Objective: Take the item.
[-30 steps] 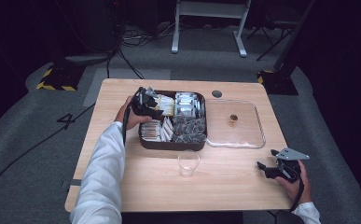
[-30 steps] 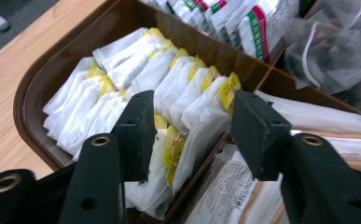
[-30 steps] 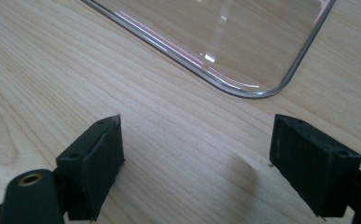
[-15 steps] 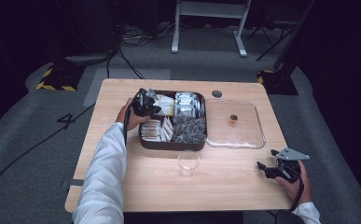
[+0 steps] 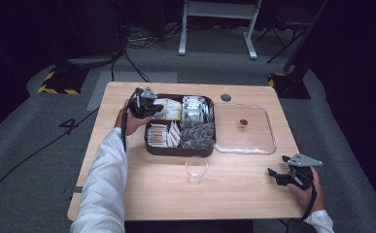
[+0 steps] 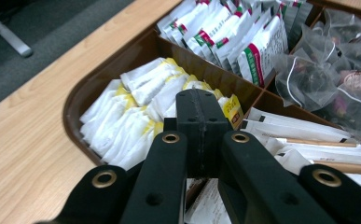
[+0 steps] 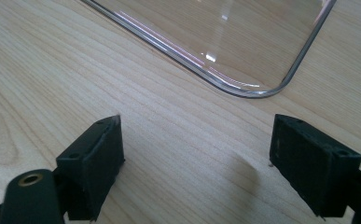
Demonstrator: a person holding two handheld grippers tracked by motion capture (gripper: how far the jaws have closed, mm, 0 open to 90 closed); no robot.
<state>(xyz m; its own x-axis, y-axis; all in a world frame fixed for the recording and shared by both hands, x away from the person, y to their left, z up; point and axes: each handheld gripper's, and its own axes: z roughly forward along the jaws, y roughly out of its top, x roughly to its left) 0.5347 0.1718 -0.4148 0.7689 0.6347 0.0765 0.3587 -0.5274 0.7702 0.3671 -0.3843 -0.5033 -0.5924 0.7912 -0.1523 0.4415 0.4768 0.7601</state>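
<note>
Two jaws of the left hand-held gripper pressed shut (seemingly empty) over yellow-tipped sachets.

Tray w/ packets is sitting mid-worktop; lid is lying just right of it, touching. Cup is standing in front of tray. Left gripper is hovering over tray's back-left compartment; right gripper is resting front-right.

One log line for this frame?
left gripper: shut, over yellow-white sachets in tray, pinch unclear | right gripper: open, low over table, beside clear lid
</note>
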